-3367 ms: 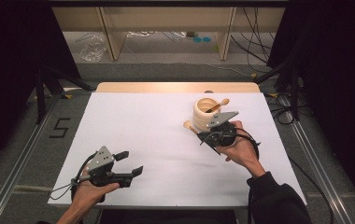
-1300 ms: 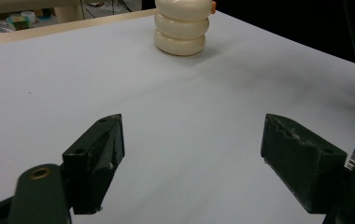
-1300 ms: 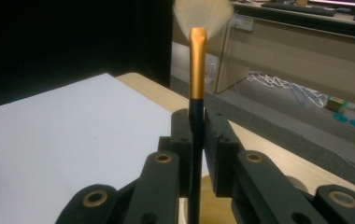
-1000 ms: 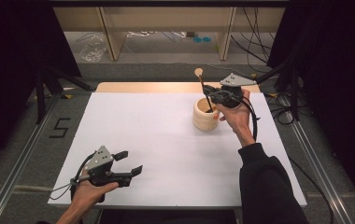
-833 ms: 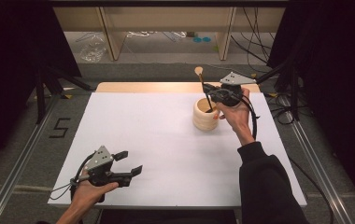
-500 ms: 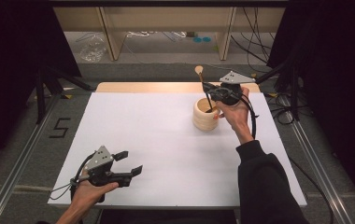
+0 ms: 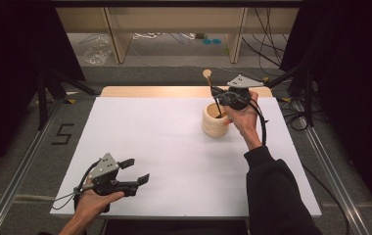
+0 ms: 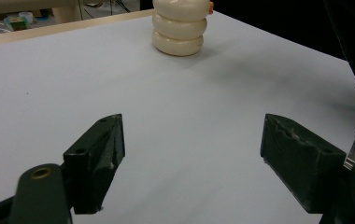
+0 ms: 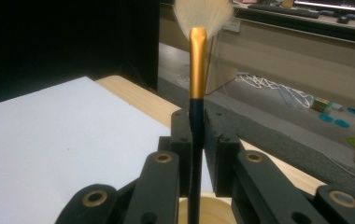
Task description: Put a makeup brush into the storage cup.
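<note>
The left gripper (image 7: 134, 170) sat idle, well apart from the cream ribbed holder (image 7: 215, 120), toward the table's near left corner, jaws spread wide on nothing. Directly above the holder, the right gripper (image 7: 217, 92) was clamped tight on the brush (image 9: 195, 84), upright with its lower end inside the holder's mouth. By the look of it, seating was nearly done; only releasing remained. The brush had a black handle, gold ferrule and pale fanned bristles.
</note>
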{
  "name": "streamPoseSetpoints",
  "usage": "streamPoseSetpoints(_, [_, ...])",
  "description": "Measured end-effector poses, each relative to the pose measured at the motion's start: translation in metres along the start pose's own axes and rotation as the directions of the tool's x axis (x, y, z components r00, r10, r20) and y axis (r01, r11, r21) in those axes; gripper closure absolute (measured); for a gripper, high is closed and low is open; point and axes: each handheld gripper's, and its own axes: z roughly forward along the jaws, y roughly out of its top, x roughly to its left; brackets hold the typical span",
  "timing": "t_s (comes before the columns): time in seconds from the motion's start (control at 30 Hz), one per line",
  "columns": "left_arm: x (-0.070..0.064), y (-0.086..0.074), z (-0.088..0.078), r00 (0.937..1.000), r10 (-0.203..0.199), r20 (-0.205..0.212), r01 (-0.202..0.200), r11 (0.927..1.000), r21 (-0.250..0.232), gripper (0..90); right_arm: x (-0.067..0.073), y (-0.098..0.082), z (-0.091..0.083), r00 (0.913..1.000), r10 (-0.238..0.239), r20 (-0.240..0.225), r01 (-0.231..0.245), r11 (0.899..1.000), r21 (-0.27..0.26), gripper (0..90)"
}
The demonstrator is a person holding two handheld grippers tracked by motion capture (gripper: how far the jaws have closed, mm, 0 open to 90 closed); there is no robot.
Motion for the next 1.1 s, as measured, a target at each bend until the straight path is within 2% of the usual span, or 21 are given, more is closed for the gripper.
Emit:
streamPoseSetpoints(0.5, [0.0, 0.0, 0.0, 1.0, -0.004, -0.001, 0.004, 1.0, 0.0, 21.6, -0.002, -0.007, 0.008, 1.0, 0.005, 0.004, -0.005, 1.0, 0.022, 83.3])
streamPoseSetpoints(0.67, [0.0, 0.0, 0.0, 1.0, -0.006, 0.0, 0.006, 1.0, 0.001, 21.8, -0.001, -0.008, 0.01, 0.9998, 0.001, 0.019, -0.001, 1.0, 0.018, 83.3])
streamPoseSetpoints(0.7, [0.0, 0.0, 0.0, 1.0, -0.005, 0.0, 0.005, 1.0, 0.001, 21.9, 0.0, -0.008, 0.01, 0.9999, 0.006, 0.009, -0.007, 1.0, 0.026, 83.3])
streamPoseSetpoints(0.8, [0.0, 0.0, -0.001, 1.0, -0.004, -0.002, 0.004, 1.0, 0.008, 21.9, -0.002, -0.01, 0.013, 0.9996, -0.016, 0.023, 0.016, 1.0, 0.014, 83.3])
streamPoseSetpoints(1.1, [0.0, 0.0, -0.001, 1.0, -0.006, -0.002, 0.006, 1.0, 0.003, 21.9, 0.0, -0.016, 0.016, 0.9995, -0.016, 0.025, 0.016, 0.999, 0.035, 83.3])
